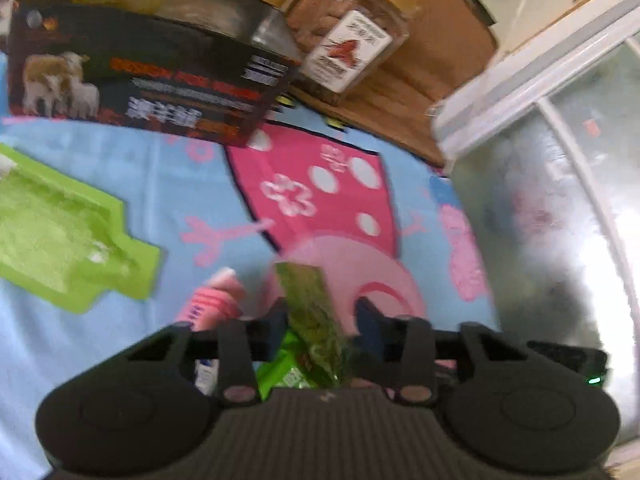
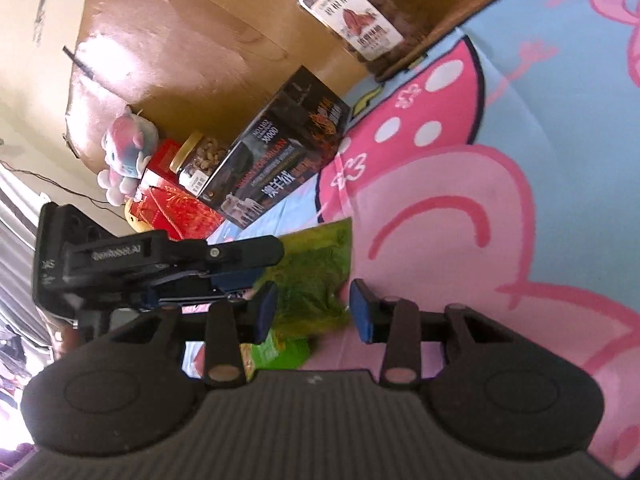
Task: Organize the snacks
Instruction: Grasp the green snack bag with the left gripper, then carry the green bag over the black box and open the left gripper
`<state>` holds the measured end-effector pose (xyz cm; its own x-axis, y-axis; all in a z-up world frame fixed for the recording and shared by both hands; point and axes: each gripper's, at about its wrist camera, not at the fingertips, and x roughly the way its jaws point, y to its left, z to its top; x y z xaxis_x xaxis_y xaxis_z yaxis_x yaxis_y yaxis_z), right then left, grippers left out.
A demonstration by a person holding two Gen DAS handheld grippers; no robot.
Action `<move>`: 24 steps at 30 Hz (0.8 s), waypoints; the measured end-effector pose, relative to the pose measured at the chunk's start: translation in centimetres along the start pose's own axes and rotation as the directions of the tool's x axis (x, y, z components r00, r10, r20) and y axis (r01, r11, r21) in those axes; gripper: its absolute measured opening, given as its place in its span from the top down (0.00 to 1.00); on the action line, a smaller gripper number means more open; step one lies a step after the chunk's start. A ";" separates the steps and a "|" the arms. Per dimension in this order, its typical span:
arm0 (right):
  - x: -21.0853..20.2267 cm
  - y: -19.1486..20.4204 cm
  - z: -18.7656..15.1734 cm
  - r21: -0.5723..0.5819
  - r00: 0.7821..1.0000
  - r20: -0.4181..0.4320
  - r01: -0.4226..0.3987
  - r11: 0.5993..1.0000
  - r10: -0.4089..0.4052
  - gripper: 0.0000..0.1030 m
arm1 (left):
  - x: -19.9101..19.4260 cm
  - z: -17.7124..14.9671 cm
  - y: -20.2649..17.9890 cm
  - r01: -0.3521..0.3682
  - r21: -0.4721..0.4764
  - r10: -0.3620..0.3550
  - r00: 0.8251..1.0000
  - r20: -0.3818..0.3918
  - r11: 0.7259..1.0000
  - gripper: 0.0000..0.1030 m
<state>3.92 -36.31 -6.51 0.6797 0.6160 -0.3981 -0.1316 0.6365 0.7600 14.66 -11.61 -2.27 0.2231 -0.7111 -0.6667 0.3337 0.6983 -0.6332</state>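
1. The left gripper [image 1: 322,316] is showing its jaws set narrowly, with a thin green foil snack packet [image 1: 314,312] standing edge-on in the gap between them; blur is hiding whether the blue pads are actually touching the packet.
2. In the right wrist view, the left gripper [image 2: 256,270] is reaching in from the left of the right gripper's jaws, its tip meeting the left edge of the same green packet [image 2: 316,272].
3. The right gripper [image 2: 314,312] is keeping its jaws open at a moderate width, and the packet's lower part is lying in the gap between them without either pad pressing on it.
4. Below the jaws, a second, brighter green wrapper [image 2: 276,350] is lying on the blue-and-pink cartoon blanket [image 2: 500,220].
5. Ahead of the jaws, a dark rectangular cardboard box printed with sheep [image 1: 140,76] is resting on the blanket, and beyond it a clear plastic jar with a gold lid [image 1: 352,44] is lying tilted.
6. Left of the left gripper's jaws, a lime-green flat package [image 1: 60,232] is lying on the blanket.
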 end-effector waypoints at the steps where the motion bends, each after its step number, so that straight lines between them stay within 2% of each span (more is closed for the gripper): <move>1: 0.1 0.2 -0.3 -0.012 1.000 0.011 -0.002 1.000 0.003 0.58 | 0.0 -0.1 -0.2 0.000 0.009 0.000 1.000 -0.002 1.000 0.74; 2: 0.2 0.2 -0.3 -0.009 1.000 0.017 -0.015 1.000 0.016 0.58 | -0.1 -0.2 -0.4 -0.011 0.029 0.010 1.000 0.008 1.000 0.83; 3: 0.5 0.1 -0.2 0.007 0.999 0.012 -0.034 0.999 0.034 0.58 | -0.1 -0.3 -0.6 -0.017 0.053 0.016 1.000 0.019 0.998 0.85; 5: 1.0 0.2 -0.2 0.024 0.998 0.005 -0.061 0.998 0.061 0.58 | -0.4 -0.1 -0.6 -0.015 0.064 0.012 0.999 0.046 0.998 0.86; 10: 1.7 1.7 -0.1 -0.040 0.996 0.013 -0.092 0.995 0.092 0.56 | -2.4 1.0 0.8 0.044 0.037 -0.047 0.994 0.098 0.998 0.86; 11: 1.7 2.0 0.0 -0.066 0.996 0.024 -0.083 0.994 0.085 0.56 | -2.5 1.2 1.1 0.040 0.033 -0.043 0.994 0.104 0.999 0.86; 12: 1.8 2.3 0.1 -0.090 0.997 0.034 -0.060 0.994 0.064 0.52 | -2.6 1.3 1.4 0.041 0.025 -0.044 0.993 0.106 0.999 0.86; 14: 2.2 2.0 0.4 -0.090 0.999 0.037 -0.033 0.995 0.036 0.42 | -2.6 1.4 2.1 0.094 0.002 -0.093 0.991 0.098 0.996 0.86; 15: 2.5 1.7 0.6 -0.077 0.999 0.031 -0.035 0.996 0.038 0.42 | -2.8 1.4 2.3 0.125 -0.009 -0.123 0.987 0.101 0.992 0.86; 18: 3.0 1.5 1.1 -0.043 0.992 0.017 -0.121 0.992 0.122 0.43 | -3.8 1.7 2.9 0.192 -0.020 -0.188 0.974 0.129 0.981 0.86; 19: 3.1 1.7 1.2 -0.039 0.988 0.012 -0.152 0.988 0.152 0.45 | -4.1 1.9 3.0 0.212 -0.027 -0.207 0.970 0.131 0.977 0.86; 20: 3.2 2.2 1.5 -0.049 0.983 0.016 -0.180 0.982 0.181 0.64 | -4.5 2.0 3.0 0.212 -0.024 -0.207 0.967 0.148 0.977 0.86; 24: 3.6 5.4 2.9 -0.161 0.984 0.035 -0.165 0.973 0.172 0.68 | -7.0 3.5 3.2 0.200 0.003 -0.195 0.956 0.220 0.980 0.85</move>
<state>7.72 -32.03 -2.37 0.6718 0.6998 -0.2429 -0.3565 0.5928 0.7221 17.38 -4.70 1.80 0.3498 -0.8338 -0.4270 0.3738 0.5422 -0.7525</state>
